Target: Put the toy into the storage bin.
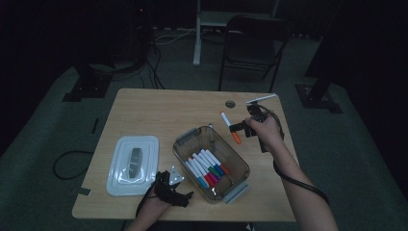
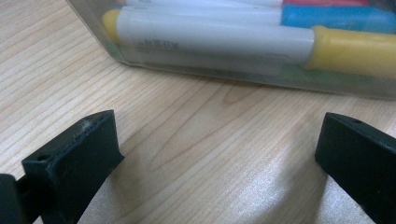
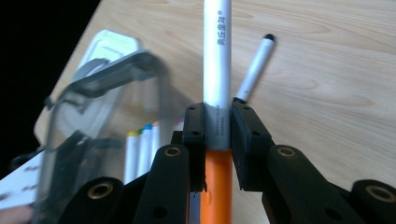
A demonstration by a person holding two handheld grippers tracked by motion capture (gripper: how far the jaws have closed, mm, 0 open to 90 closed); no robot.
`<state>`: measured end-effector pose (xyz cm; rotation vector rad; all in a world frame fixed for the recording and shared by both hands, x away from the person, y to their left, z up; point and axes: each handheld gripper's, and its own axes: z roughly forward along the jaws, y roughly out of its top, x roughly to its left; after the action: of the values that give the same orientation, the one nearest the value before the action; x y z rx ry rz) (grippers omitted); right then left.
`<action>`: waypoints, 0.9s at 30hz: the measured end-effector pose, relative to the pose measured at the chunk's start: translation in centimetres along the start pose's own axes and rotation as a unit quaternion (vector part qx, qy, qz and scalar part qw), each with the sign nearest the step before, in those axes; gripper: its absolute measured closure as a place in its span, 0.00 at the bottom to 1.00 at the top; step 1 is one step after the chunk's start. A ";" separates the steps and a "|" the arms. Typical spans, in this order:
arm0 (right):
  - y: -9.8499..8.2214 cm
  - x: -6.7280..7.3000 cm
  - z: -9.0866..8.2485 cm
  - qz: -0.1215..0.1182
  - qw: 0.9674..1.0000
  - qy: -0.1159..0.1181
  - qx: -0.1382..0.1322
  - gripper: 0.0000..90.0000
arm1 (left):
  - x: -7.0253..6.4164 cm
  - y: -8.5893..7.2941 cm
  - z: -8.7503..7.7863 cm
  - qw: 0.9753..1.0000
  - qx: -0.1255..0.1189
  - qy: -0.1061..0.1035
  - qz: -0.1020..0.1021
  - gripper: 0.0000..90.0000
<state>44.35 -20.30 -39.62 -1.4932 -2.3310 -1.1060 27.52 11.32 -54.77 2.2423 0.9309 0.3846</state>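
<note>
Above the desk point(image 1: 144, 110), right gripper point(image 3: 218, 128) has its fingers point(image 3: 194, 126) clamped on an orange-capped marker point(image 3: 217, 70), held up beside the clear bin point(image 1: 185, 139). Left gripper point(image 2: 219, 154) sits spread wide, nothing between.

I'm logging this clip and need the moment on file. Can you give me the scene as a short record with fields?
right gripper: shut on orange marker, held above table
left gripper: open, empty, low over the table beside the box
box: clear, open, markers inside
lid: left of box, flat
loose marker: black cap, table's far right edge
</note>
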 end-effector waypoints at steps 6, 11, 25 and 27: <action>-0.9 2.2 -0.6 -0.016 1.000 0.021 -0.014 0.85 | 0.0 0.0 0.0 1.000 0.000 0.000 0.001 0.00; -1.6 3.5 -0.1 -0.024 0.999 0.044 0.003 0.85 | 0.0 0.0 0.0 1.000 0.000 0.000 0.001 0.00; -4.5 8.1 3.8 -0.057 0.991 0.103 0.057 0.85 | 0.0 0.0 0.0 1.000 0.001 -0.001 0.000 0.00; -4.8 8.5 4.4 -0.062 0.990 0.103 0.067 0.85 | 0.0 0.0 0.0 1.000 0.001 0.000 0.000 0.00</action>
<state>37.25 -12.39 -40.94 -1.1435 -2.3292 -1.0513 27.53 11.33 -54.76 2.2436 0.9307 0.3835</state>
